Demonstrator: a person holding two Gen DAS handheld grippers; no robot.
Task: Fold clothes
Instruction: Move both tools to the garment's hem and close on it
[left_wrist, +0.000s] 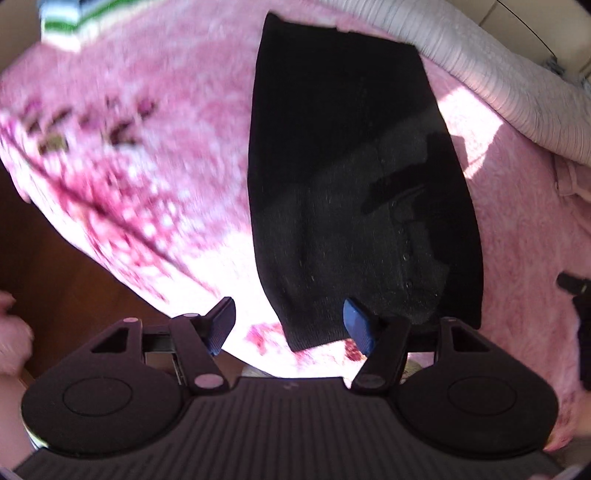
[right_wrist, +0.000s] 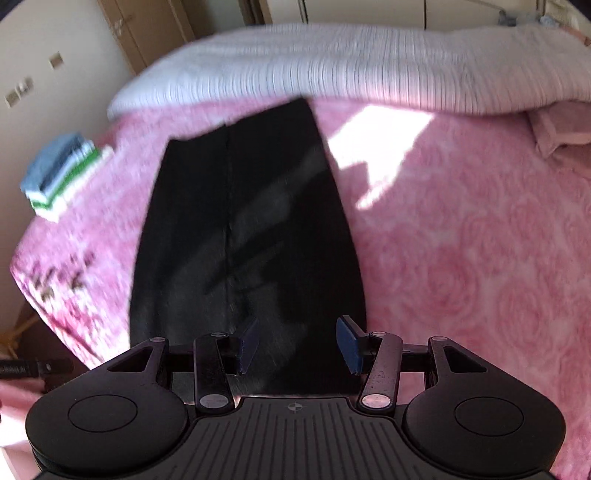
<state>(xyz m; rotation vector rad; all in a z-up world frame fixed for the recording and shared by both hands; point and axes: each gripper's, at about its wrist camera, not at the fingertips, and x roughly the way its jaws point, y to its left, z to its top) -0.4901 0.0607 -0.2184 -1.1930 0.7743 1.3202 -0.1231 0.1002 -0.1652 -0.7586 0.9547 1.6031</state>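
Note:
A long black garment (left_wrist: 354, 192) lies flat on a pink flowered bedspread (left_wrist: 155, 155), folded lengthwise into a narrow strip. My left gripper (left_wrist: 290, 325) hangs open above the strip's near left corner, with nothing between its blue pads. In the right wrist view the same black garment (right_wrist: 251, 229) runs away from me, a seam down its middle. Above its near end my right gripper (right_wrist: 297, 343) stands open and holds nothing. The garment's near edge is hidden under both grippers.
A stack of folded clothes (right_wrist: 61, 177), blue, white and green, sits at the bed's far left. A white ribbed quilt (right_wrist: 369, 66) is bunched along the far side. The bed's left edge (left_wrist: 96, 251) drops to a brown wooden floor. A pink cloth (right_wrist: 557, 129) lies far right.

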